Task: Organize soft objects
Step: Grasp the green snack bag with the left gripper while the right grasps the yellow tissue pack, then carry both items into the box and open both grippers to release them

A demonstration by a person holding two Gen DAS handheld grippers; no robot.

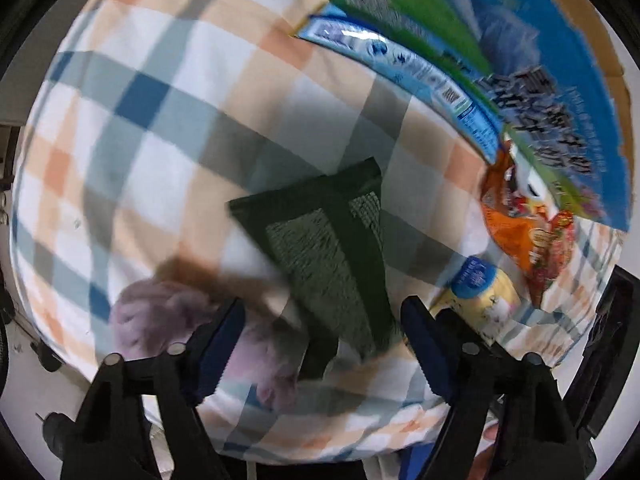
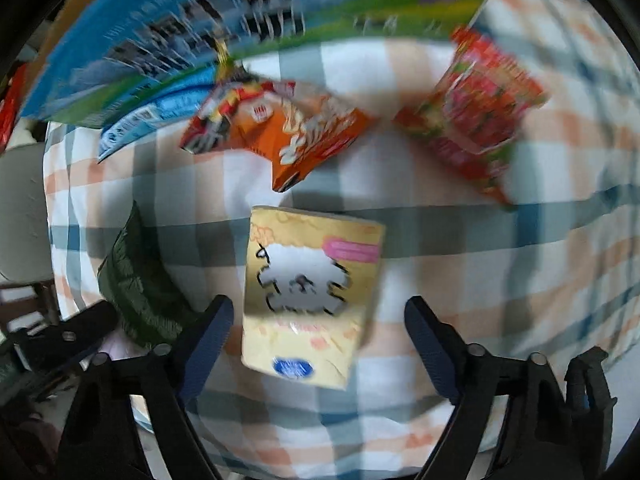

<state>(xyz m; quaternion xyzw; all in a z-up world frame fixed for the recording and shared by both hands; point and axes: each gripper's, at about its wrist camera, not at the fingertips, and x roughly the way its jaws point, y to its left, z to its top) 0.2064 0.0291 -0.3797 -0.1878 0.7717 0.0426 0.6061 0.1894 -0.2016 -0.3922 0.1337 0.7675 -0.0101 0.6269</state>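
Note:
In the left wrist view my left gripper (image 1: 322,320) is open above a dark green folded cloth (image 1: 324,248) that lies on the checked tablecloth (image 1: 160,120); a purple fuzzy soft thing (image 1: 160,320) sits just left of it by the left finger. In the right wrist view my right gripper (image 2: 318,320) is open, with a yellow tissue pack with a sheep drawing (image 2: 308,296) lying between its fingers on the cloth, untouched. The green cloth (image 2: 136,284) shows at the left there.
A big blue and green carton (image 2: 200,32) lies at the far side, also in the left wrist view (image 1: 520,60). An orange snack bag (image 2: 280,128) and a red snack bag (image 2: 472,120) lie beyond the tissue pack. The table edge is near both grippers.

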